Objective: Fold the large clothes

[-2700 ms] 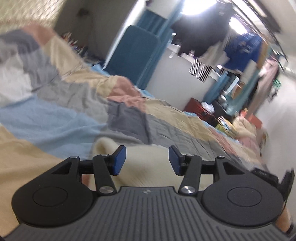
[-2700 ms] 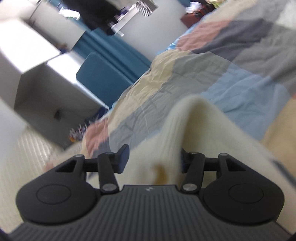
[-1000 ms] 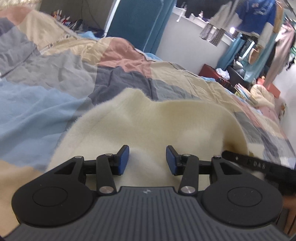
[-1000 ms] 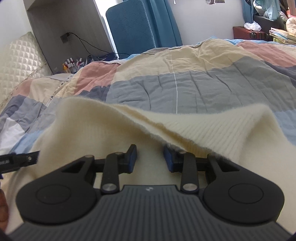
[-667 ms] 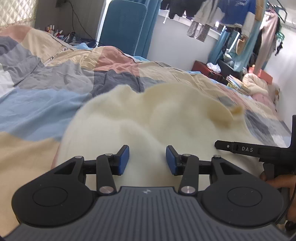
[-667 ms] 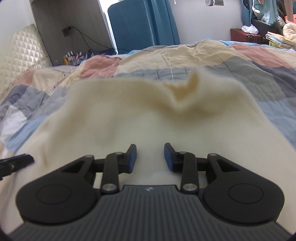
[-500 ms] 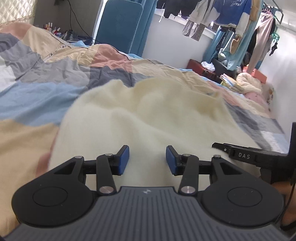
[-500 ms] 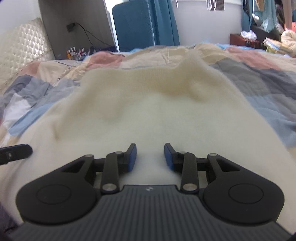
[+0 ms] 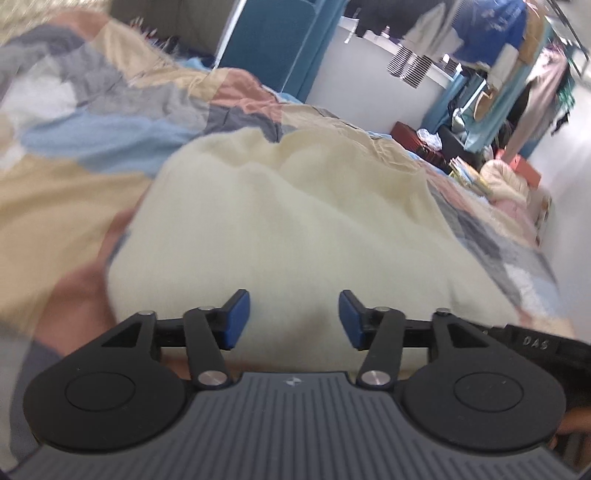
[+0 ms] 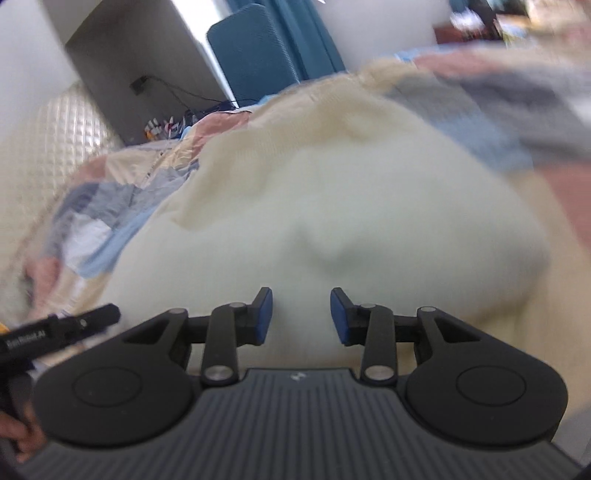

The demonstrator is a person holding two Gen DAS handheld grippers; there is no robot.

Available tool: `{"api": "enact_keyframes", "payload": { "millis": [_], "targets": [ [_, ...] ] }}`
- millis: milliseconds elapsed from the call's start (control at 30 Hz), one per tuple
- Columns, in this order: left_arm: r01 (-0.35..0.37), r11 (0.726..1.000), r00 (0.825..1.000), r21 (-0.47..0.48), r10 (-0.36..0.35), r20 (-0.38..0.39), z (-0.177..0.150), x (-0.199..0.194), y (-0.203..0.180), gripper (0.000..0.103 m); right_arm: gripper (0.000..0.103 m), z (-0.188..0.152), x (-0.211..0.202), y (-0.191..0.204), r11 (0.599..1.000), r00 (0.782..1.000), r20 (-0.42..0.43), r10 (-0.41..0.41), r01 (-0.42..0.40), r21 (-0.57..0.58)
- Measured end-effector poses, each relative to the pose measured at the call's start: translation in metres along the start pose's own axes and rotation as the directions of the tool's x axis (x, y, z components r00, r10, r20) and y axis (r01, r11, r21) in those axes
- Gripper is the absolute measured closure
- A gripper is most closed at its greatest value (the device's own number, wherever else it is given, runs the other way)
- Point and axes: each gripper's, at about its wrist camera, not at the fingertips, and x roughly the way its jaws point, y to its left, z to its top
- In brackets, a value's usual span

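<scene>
A cream knitted sweater [image 9: 295, 206] lies spread on the patchwork quilt [image 9: 92, 129] of a bed. It also fills the right wrist view [image 10: 332, 206]. My left gripper [image 9: 293, 319] is open and empty, over the near edge of the sweater. My right gripper [image 10: 301, 315] is open and empty too, over the sweater's near edge. The other gripper's tip shows at the right edge of the left wrist view [image 9: 535, 341] and at the left edge of the right wrist view [image 10: 62, 326].
A blue upholstered chair [image 9: 273, 40] and blue curtain stand behind the bed. Hanging clothes [image 9: 491, 26] and piled things [image 9: 495, 177] fill the far right. A padded headboard [image 10: 55, 147] and a nook with cables [image 10: 162, 92] are at the left.
The sweater, lifted and held by the right gripper at first, has been laid out flat on the quilt. Both grippers have opened wider and pulled back; both views are now motion-blurred.
</scene>
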Motion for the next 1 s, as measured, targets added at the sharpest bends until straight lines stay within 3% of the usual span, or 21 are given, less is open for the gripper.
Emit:
{"api": "enact_keyframes", "payload": {
  "millis": [67,100,133,200,333,433,500,567,600,700,833,1000],
  "targets": [
    [0.028,0.998,1.000,-0.060,-0.029,-0.011,-0.005,-0.007,0.006,0.037,0.064,-0.004,-0.001,-0.008,0.995,0.999,-0.019,0.037,-0.035,0.091],
    [0.049,0.993,0.998,-0.110,-0.051,-0.021,-0.008,-0.009,0.010,0.035,0.056,-0.004,-0.001,-0.013,0.989,0.998,-0.022,0.053,-0.049,0.142],
    [0.061,0.986,0.997,-0.157,-0.067,-0.031,-0.011,-0.009,0.014,0.032,0.047,-0.006,-0.001,-0.016,0.980,0.997,-0.021,0.073,-0.067,0.190],
    [0.088,0.955,0.993,-0.283,-0.106,-0.049,-0.019,-0.006,0.028,0.032,0.012,-0.012,0.001,-0.026,0.944,0.990,-0.010,0.139,-0.129,0.302],
    [0.133,0.843,0.974,-0.521,-0.207,-0.087,-0.033,0.016,0.058,0.032,0.012,-0.023,0.020,-0.043,0.841,0.965,-0.025,0.261,-0.214,0.497],
    [0.146,0.747,0.968,-0.648,-0.242,-0.061,-0.041,0.033,0.077,0.032,0.012,-0.030,0.033,-0.049,0.773,0.954,-0.009,0.298,-0.236,0.589],
    [0.149,0.706,0.969,-0.692,-0.242,-0.039,-0.045,0.041,0.087,0.032,0.011,-0.032,0.042,-0.050,0.751,0.953,0.014,0.302,-0.248,0.612],
    [0.156,0.682,0.968,-0.715,-0.248,-0.026,-0.046,0.049,0.093,0.033,0.011,-0.033,0.048,-0.052,0.732,0.958,0.037,0.285,-0.243,0.637],
    [0.162,0.685,0.970,-0.711,-0.244,-0.014,-0.046,0.051,0.093,0.033,0.016,-0.033,0.051,-0.055,0.722,0.962,0.055,0.268,-0.239,0.649],
    [0.159,0.730,0.979,-0.665,-0.205,0.008,-0.040,0.050,0.087,0.040,0.032,-0.031,0.053,-0.064,0.718,0.977,0.087,0.193,-0.201,0.666],
    [0.150,0.751,0.985,-0.643,-0.173,0.028,-0.038,0.048,0.087,0.054,0.042,-0.031,0.050,-0.072,0.702,0.978,0.126,0.168,-0.208,0.681],
    [0.148,0.803,0.989,-0.577,-0.133,0.068,-0.032,0.031,0.074,0.071,0.067,-0.021,0.038,-0.058,0.818,0.982,0.146,0.123,-0.184,0.545]
  ]
}}
